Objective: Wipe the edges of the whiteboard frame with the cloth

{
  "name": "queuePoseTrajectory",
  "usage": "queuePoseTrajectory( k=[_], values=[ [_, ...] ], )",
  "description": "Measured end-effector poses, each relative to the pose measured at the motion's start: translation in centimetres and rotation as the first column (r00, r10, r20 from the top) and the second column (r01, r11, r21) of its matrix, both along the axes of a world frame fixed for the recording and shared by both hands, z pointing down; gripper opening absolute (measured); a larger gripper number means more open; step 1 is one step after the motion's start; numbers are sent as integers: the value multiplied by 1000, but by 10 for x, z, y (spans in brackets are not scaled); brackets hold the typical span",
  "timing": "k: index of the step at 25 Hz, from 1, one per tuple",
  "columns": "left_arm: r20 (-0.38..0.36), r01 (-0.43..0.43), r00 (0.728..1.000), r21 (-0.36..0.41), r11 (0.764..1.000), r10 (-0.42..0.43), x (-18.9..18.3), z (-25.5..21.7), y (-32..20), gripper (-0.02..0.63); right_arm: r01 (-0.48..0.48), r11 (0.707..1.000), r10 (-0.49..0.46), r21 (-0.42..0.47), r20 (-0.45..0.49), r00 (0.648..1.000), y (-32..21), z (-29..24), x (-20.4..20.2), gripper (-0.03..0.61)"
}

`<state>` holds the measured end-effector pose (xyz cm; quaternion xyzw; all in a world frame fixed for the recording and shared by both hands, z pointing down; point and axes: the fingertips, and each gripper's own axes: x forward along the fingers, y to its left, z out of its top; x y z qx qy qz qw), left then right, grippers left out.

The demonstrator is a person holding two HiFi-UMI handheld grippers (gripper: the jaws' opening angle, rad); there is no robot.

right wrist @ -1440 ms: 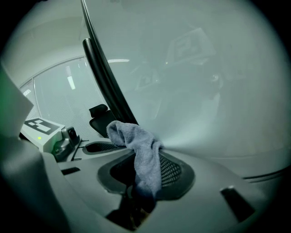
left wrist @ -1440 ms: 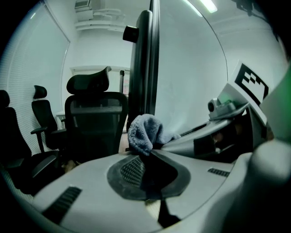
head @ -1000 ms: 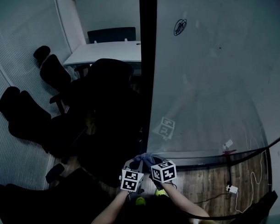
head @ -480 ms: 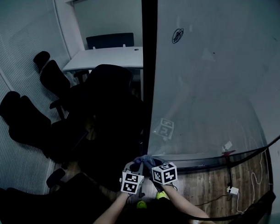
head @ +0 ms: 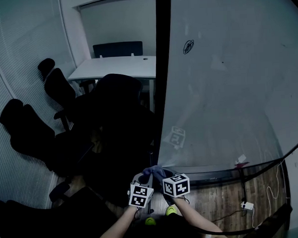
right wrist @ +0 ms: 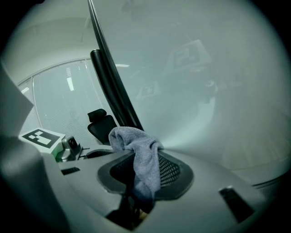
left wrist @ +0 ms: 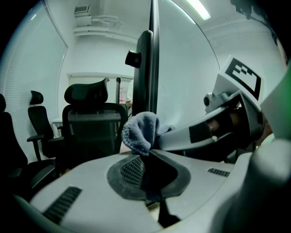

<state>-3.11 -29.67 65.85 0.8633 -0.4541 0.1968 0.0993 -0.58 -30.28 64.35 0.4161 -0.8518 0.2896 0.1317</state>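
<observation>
The whiteboard stands at the right, with its black left frame edge running upright and its bottom edge low down. A blue-grey cloth sits at the board's lower left corner. My left gripper and right gripper meet there, both shut on the cloth. In the left gripper view the cloth bulges from the jaw tips in front of the frame. The right gripper view has the cloth draped through its jaws, the frame just behind.
Several black office chairs crowd the space left of the board, with a white table behind them. A cable and a white plug lie on the wooden floor below the board. The blinds wall closes the left side.
Both grippers stay together on the cloth at the board's lower left corner. The head view has shifted a little, so they sit slightly lower and to the right.
</observation>
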Motion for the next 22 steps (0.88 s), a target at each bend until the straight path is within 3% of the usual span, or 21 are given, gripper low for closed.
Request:
queuePoseTrajectory(
  k=[22],
  values=[
    [5, -34, 999, 127, 991, 33, 9, -71, 0, 15, -26, 995, 17, 96, 89, 996, -3, -67, 2, 104]
  ],
)
